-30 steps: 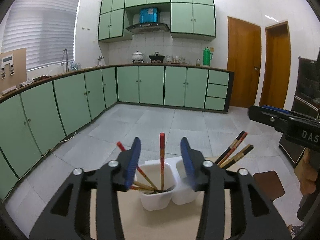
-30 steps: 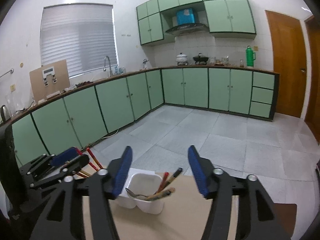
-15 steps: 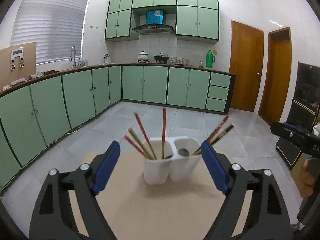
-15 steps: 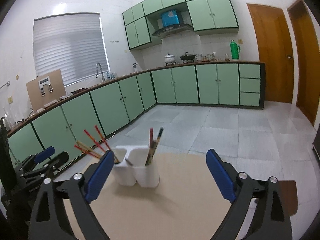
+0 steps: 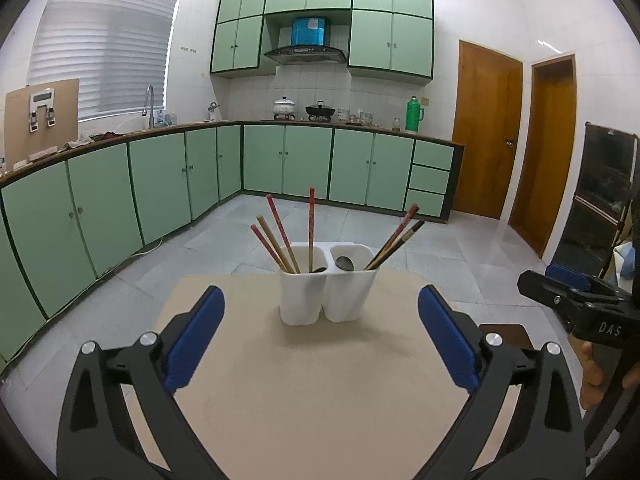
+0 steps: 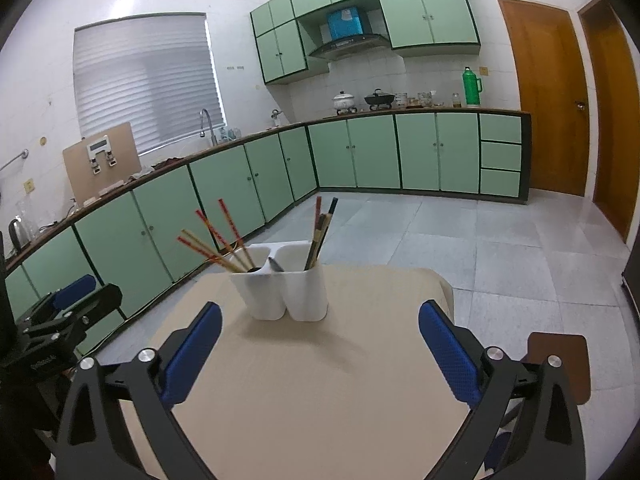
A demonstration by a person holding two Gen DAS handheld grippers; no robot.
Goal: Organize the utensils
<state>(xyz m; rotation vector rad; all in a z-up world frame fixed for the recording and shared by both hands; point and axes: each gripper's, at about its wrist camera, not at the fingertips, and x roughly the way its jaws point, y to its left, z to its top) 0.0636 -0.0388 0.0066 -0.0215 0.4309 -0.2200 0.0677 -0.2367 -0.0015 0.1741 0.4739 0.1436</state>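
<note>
Standing well back from the white two-cup holder [image 5: 327,284] now, after hovering right over it a second ago; left claw [image 5: 320,336] and right claw [image 6: 320,344] both opening, gripping nothing. Holding everything near the counter's [image 5: 304,392] far edge: four chopsticks [image 5: 280,236] left, three chopsticks [image 5: 396,240] right, two spoons [image 5: 345,263]. Looks finished.

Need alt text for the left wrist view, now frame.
A white two-cup holder with chopsticks and spoons stands on a beige table, ahead of the left gripper, whose blue-padded jaws are opening with nothing between them. The right gripper shows at the right edge; green cabinets behind.
</note>
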